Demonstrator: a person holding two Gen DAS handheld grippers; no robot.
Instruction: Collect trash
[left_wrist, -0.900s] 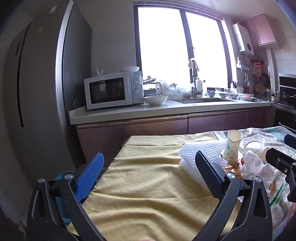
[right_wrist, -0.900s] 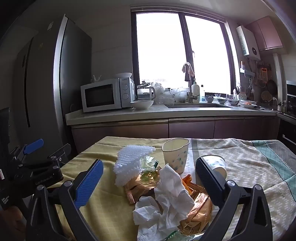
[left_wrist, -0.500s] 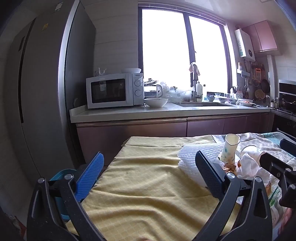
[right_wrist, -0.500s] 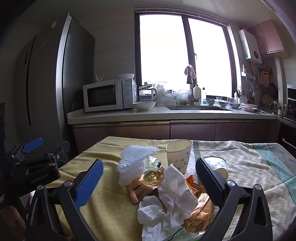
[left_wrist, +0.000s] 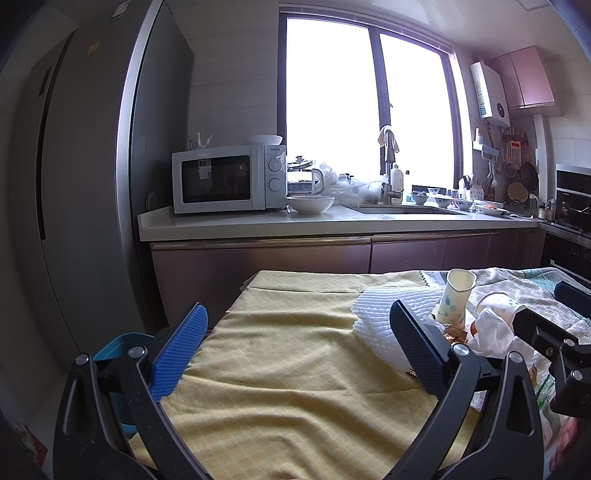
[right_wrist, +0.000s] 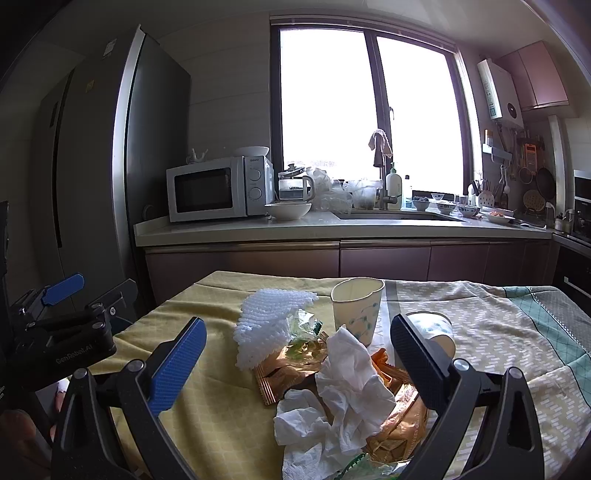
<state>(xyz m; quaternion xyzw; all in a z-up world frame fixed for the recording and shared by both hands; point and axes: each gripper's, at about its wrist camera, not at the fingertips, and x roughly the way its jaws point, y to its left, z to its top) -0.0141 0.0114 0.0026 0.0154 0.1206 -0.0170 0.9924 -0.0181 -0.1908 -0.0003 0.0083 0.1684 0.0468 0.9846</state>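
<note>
The right claw (right_wrist: 297, 363) hangs spread wide and empty just above the trash heap, its blue fingers (right_wrist: 177, 363) bracketing the crumpled white tissue (right_wrist: 351, 391), probably lined up for a first pick. The left claw (left_wrist: 295, 350) is equally spread and empty, hovering over bare yellow cloth (left_wrist: 280, 369) to the left of the heap, likely waiting its turn. The trash sits piled together on the cloth-covered desk (right_wrist: 498, 343): tissue on gold snack wrappers (right_wrist: 284, 373), white foam netting (right_wrist: 269, 325) to the far left, an upright paper cup (right_wrist: 356, 306) behind that looks empty, and a second cup (right_wrist: 434, 328) tipped on its side. A blue bin (left_wrist: 122, 341) shows past the desk's left edge, contents hidden.
</note>
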